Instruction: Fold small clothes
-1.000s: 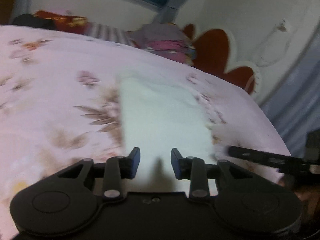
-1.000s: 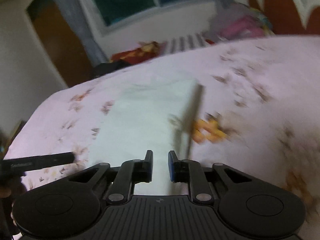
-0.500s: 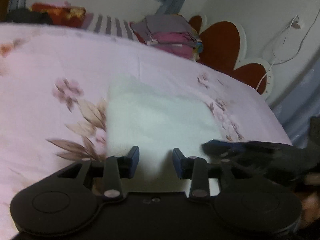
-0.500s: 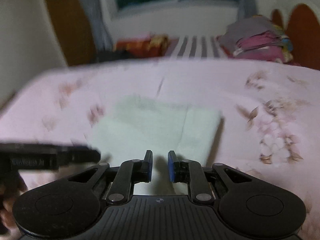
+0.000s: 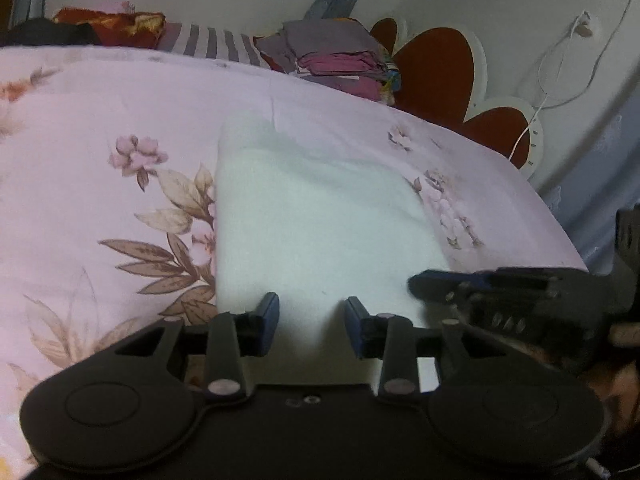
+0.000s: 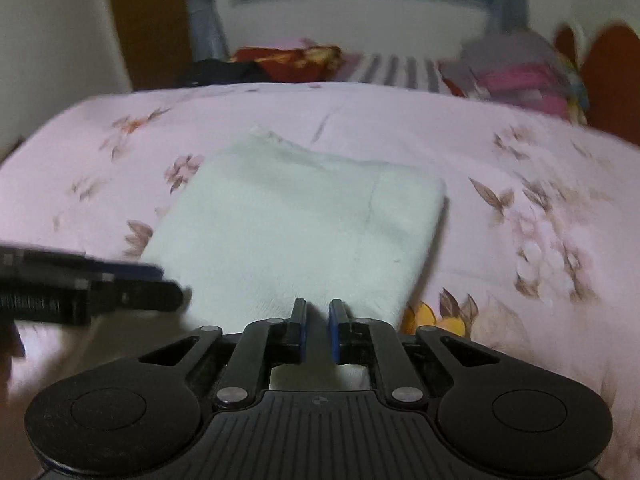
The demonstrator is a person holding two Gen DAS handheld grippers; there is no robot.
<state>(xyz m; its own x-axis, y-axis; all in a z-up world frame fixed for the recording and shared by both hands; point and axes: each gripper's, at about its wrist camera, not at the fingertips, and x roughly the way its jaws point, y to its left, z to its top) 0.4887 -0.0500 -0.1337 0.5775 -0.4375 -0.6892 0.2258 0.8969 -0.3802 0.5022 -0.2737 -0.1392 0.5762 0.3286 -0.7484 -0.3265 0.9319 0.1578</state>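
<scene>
A pale mint cloth lies folded flat on the pink floral bedsheet. My left gripper hovers over the cloth's near edge, its jaws apart and nothing pinched; in the right wrist view it enters from the left. My right gripper sits at the same near edge further right. Its jaws are closing to a narrow gap, and the cloth puckers slightly between the tips. From the left wrist view it shows at the right.
A stack of folded clothes and a striped pillow lie at the far side of the bed. A red and white headboard and a white cable stand on the right. The bed edge drops off on the right.
Both grippers have swung round to face the cloth's near edge. The right gripper's jaws have narrowed and it has dropped closer to the cloth. The cloth lies still.
</scene>
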